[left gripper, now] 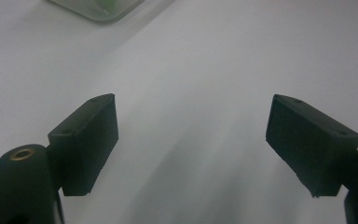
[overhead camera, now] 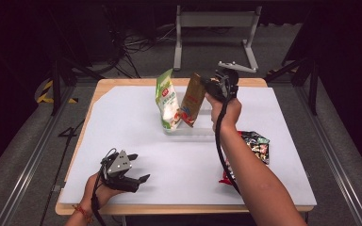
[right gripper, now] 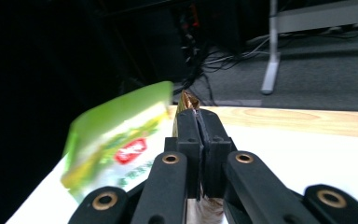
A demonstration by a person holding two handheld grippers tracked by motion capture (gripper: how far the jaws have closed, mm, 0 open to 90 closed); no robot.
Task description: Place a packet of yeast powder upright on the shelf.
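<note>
We are pinching the brown pouch by its top edge with the right tool, jaws clenched flat on the thin seal so the soft bag hangs straight down instead of folding; in the right gripper view the crimped brown tip is poking up just past the closed jaws. We are holding it over the clear tray near the far middle of the table, its lower end already inside, just beside the green pouch that is leaning upright there, so the two can stand side by side. Both bags are looking like glossy, crinkly film, flat and tapering to sealed edges; the green one is carrying red and white print. The tray is shallow, transparent plastic with rounded corners, one corner showing in the left gripper view. The table cover is matte and pale over a wooden rim. We are resting the left tool released, jaws wide apart, low at the near left, waiting out of the way. A dark, shiny snack bag is lying flat at the right, partly under our forearm, likely next.
</note>
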